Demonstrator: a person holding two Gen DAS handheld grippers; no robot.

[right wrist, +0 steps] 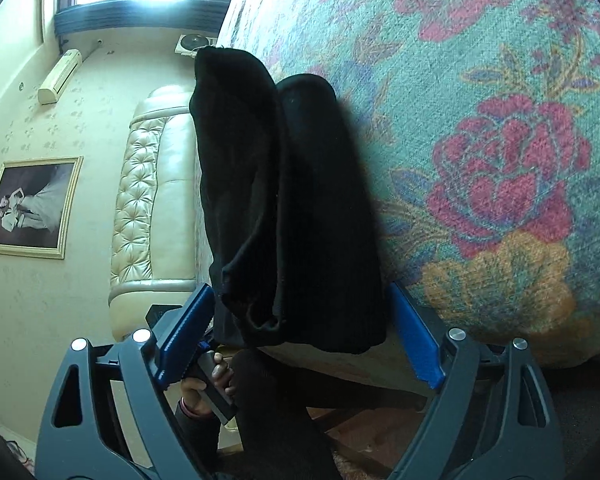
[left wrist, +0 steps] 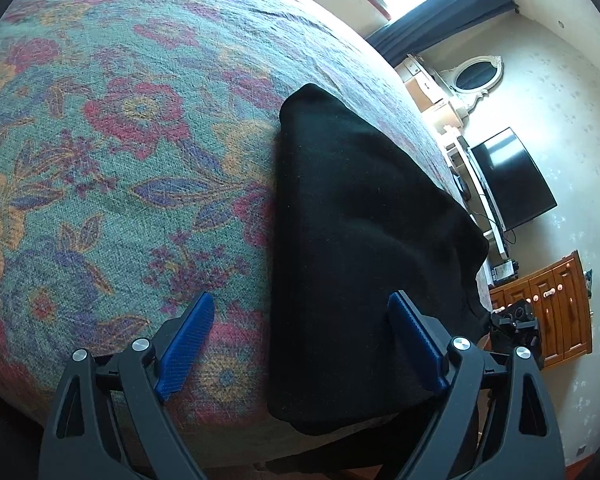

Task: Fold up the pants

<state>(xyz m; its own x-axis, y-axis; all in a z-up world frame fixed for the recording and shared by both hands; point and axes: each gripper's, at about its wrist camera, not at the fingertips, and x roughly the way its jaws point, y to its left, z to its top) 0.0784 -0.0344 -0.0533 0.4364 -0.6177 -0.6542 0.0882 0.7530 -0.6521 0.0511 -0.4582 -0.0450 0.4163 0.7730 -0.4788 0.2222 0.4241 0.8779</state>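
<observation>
The black pants [left wrist: 364, 248] lie folded into a thick bundle on the flowered bedspread [left wrist: 120, 140], near the bed's edge. My left gripper [left wrist: 302, 308] is open and empty, with its right finger [left wrist: 416, 344] over the bundle's near end and its left finger over bare bedspread. In the right wrist view the same pants [right wrist: 288, 208] show as stacked folded layers along the bed's edge. My right gripper [right wrist: 300, 300] is open, its fingers on either side of the bundle's near end, not closed on it.
The bed's near edge runs just below the bundle. A dark TV [left wrist: 512, 180] and a wooden dresser [left wrist: 548, 312] stand beyond the bed. The tufted cream headboard [right wrist: 148, 200] and a framed picture [right wrist: 32, 208] are in the right wrist view. The other hand holding its gripper [right wrist: 208, 384] shows low.
</observation>
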